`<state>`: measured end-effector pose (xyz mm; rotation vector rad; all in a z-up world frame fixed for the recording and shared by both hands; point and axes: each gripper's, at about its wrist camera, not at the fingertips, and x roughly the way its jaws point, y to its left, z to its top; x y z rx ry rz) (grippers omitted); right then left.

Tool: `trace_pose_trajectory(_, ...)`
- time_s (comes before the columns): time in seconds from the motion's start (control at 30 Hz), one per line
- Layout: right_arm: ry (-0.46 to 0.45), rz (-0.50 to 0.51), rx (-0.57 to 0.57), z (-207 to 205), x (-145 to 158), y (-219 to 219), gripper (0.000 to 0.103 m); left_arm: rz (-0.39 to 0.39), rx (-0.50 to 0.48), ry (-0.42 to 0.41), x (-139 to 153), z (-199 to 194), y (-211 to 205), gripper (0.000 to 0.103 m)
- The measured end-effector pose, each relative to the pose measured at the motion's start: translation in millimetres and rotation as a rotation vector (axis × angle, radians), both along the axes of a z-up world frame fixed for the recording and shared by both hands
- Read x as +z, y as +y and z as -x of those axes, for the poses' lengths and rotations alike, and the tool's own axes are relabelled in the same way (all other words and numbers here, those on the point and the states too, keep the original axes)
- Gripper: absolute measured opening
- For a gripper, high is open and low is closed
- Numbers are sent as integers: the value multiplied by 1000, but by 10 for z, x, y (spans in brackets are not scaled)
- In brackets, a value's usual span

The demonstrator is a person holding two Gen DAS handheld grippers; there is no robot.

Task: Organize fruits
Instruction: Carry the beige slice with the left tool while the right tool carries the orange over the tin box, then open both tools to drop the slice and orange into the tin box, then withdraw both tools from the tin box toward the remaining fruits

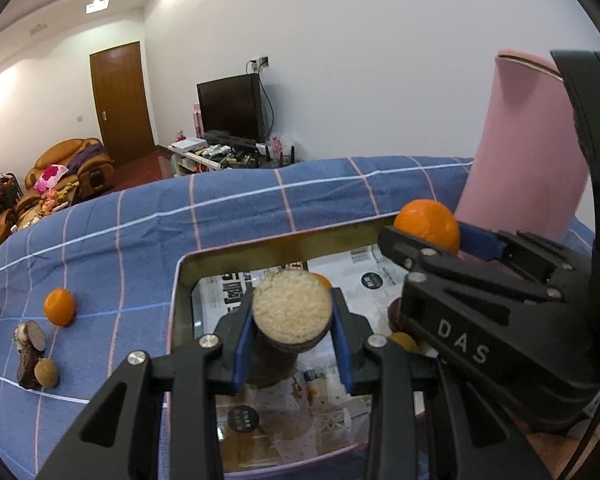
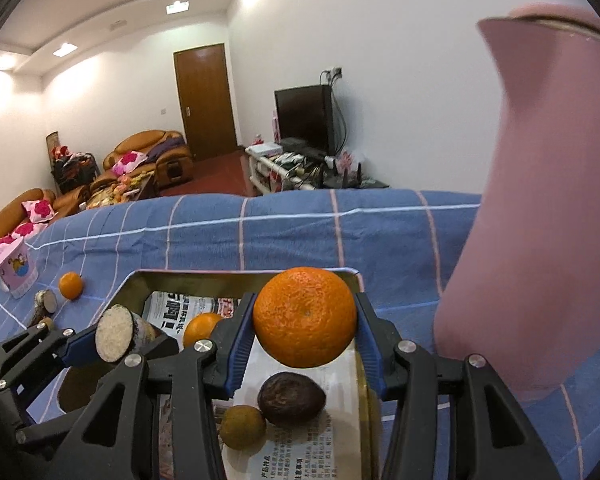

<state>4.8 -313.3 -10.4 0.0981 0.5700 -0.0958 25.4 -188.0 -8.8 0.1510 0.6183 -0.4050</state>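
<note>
In a living room, a blue checked cloth covers a tabletop (image 1: pixel 148 216) carrying a metal tin (image 2: pixel 140 280) lined with newspaper. Over it, the left tool (image 1: pixel 292 344) clamps a cut sugarcane piece (image 1: pixel 291 312), likely stiff and fairly heavy, across its bark. The right tool (image 2: pixel 305 334) grips an orange (image 2: pixel 305 316), round, soft-skinned, best held at its widest.

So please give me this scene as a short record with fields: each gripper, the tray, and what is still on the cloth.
left gripper: shut on a cut sugarcane piece, above the tray
right gripper: shut on an orange, above the tray
tray: paper-lined; holds a small orange, a dark fruit, a brown fruit
cloth: another orange, cane pieces, a brown fruit
beside tray: pink jug
</note>
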Motion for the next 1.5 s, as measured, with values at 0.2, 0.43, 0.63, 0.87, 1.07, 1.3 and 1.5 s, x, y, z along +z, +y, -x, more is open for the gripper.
trace_pose_trajectory(0.2,26,-12,40,-54,-46,45,50,-6,-2,-2,6,-8,-6,36)
trace_pose_trajectory(0.43,70,-181,98,-134,-150,-84,51,-8,-13,-6,9,-11,-33,46)
trace_pose_trajectory(0.63,37,-150,125,-96,-110,23,55,-14,15,-62,57,81,1,81)
trace_pose_trajectory(0.87,-134,-123,20,158,90,-42,71,20,59,-181,160,233,129,101)
trace_pose_trajectory(1.07,-247,-30,-122,365,224,-97,72,22,124,-221,188,220,260,101)
trace_pose_trajectory(1.3,-330,57,-159,503,253,2,81,5,178,-241,174,206,395,101)
trace_pose_trajectory(1.5,-322,49,-144,481,230,53,81,-10,209,-257,173,229,440,101)
